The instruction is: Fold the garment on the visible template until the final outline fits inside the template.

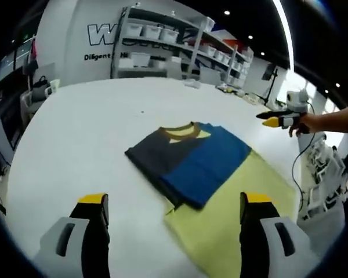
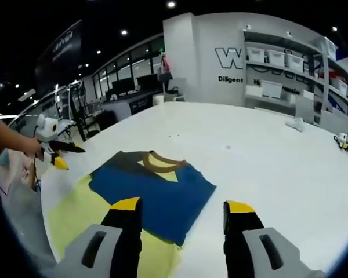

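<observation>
The folded garment (image 1: 188, 163) lay near the middle of the left gripper view, a dark grey and blue shirt with a brown collar turned toward the upper part of the frame. It rested on the white desk (image 1: 93, 133), its lower right half overlapping a pale yellow template (image 1: 238, 214) that spread toward the lower right of that frame. The left part of the garment hung past the template's edge onto bare desk.

The left claw (image 1: 174, 211) stood open at the bottom of its own view, its two yellow-tipped jaws wide apart and holding nothing, clear of the cloth. At the right edge of the same view the right claw (image 1: 274, 119) was held up by a hand (image 1: 306, 123), well apart from the garment; I could not tell much of its jaws from there.

In the right gripper view the garment (image 2: 156, 188) sat centre-left, the template (image 2: 75, 217) showing at the lower left beneath it. The right claw (image 2: 182, 211) was open and empty, jaws spread at the bottom of the frame, the left jaw's tip overlapping the blue cloth in the picture. The left claw (image 2: 58, 157) appeared at the left edge.

Shelving with white bins (image 1: 162, 43) stood at the top of the left gripper view, beyond the desk.
</observation>
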The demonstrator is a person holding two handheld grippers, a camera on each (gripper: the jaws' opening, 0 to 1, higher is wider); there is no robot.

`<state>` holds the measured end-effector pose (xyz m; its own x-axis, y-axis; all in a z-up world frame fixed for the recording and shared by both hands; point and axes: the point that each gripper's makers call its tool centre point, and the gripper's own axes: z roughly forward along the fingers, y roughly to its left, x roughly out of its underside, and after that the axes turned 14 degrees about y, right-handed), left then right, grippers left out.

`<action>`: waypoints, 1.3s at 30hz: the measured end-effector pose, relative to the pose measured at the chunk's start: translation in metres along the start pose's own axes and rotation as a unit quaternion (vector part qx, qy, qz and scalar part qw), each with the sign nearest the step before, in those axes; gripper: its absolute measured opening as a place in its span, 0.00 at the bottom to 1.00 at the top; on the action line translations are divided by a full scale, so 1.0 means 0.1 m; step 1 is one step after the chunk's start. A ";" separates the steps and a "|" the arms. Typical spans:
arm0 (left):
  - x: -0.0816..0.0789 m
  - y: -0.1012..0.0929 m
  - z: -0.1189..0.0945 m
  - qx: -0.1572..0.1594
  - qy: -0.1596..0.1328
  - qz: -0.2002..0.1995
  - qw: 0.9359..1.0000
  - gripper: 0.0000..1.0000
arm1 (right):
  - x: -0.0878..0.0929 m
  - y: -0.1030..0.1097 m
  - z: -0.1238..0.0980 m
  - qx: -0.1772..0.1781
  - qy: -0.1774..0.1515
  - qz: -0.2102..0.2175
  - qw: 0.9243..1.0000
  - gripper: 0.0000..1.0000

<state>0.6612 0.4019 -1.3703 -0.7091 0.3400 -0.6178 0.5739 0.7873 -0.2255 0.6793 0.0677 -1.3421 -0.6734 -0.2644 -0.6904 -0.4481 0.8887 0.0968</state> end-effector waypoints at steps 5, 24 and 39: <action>-0.07 0.01 0.05 -0.002 -0.004 -0.003 1.000 0.85 | 0.03 -0.03 0.08 -0.004 0.009 -0.002 1.000 0.51; 0.11 -0.07 0.08 0.012 0.025 0.038 0.999 0.83 | 0.30 0.12 0.07 -0.037 0.016 0.000 0.999 0.53; 0.36 -0.33 0.00 0.045 0.053 0.137 0.988 0.84 | 0.72 0.54 -0.09 -0.086 0.039 -0.053 0.994 0.52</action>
<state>0.6172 0.3881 -1.3852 -0.5586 0.5893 -0.5837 0.7809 0.6109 -0.1306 0.6012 0.0927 -1.3805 -0.6577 -0.3871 -0.6462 -0.6079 0.7794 0.1518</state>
